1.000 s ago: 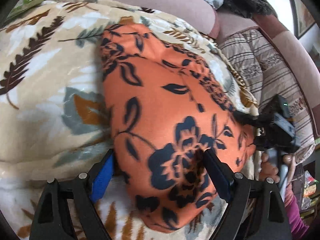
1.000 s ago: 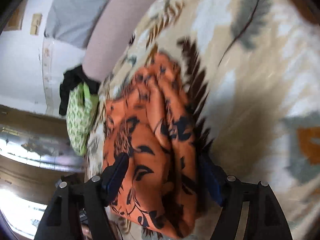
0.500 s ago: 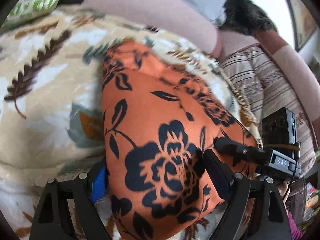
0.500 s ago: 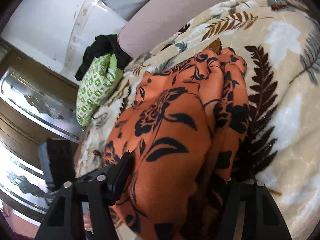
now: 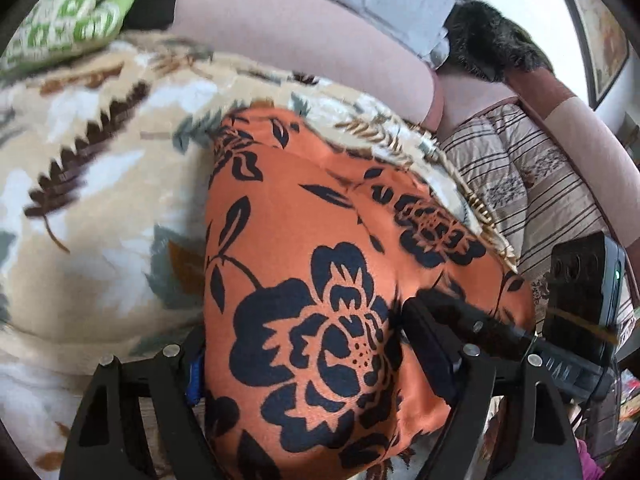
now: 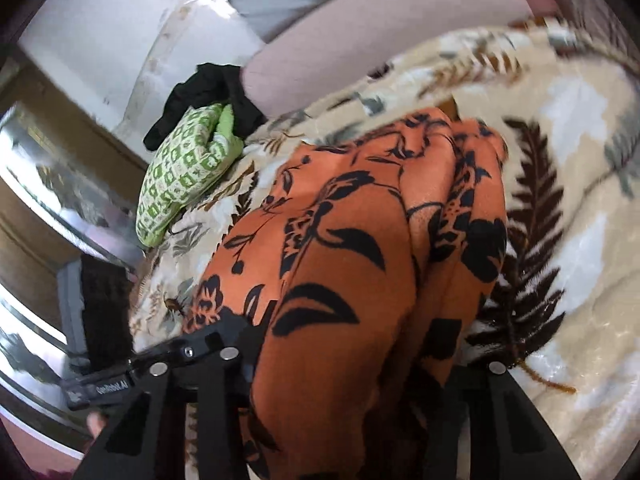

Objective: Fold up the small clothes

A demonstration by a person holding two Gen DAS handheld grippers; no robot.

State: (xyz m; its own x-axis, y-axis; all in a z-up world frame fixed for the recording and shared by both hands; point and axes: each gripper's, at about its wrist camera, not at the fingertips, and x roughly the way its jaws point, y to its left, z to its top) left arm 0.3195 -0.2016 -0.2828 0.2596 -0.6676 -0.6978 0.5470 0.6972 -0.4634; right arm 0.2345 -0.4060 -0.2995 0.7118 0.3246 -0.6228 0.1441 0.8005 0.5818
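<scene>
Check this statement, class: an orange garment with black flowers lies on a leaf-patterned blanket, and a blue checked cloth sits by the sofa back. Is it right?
One detail is wrong: the checked cloth is green and white, not blue, as the right wrist view shows. The orange garment does lie on the leaf-patterned blanket, and the cloth sits by the sofa back.

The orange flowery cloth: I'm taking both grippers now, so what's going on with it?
Left gripper: jaws set wide, with the near end of the orange flowery cloth between them.
Right gripper: jaws have just been closing around the bunched edge of the cloth.
The cloth lies doubled over on the leaf-print blanket, already partly folded.
A green patterned item and something black wait at the blanket's far end.
Left: finish this fold, then see to the others.
</scene>
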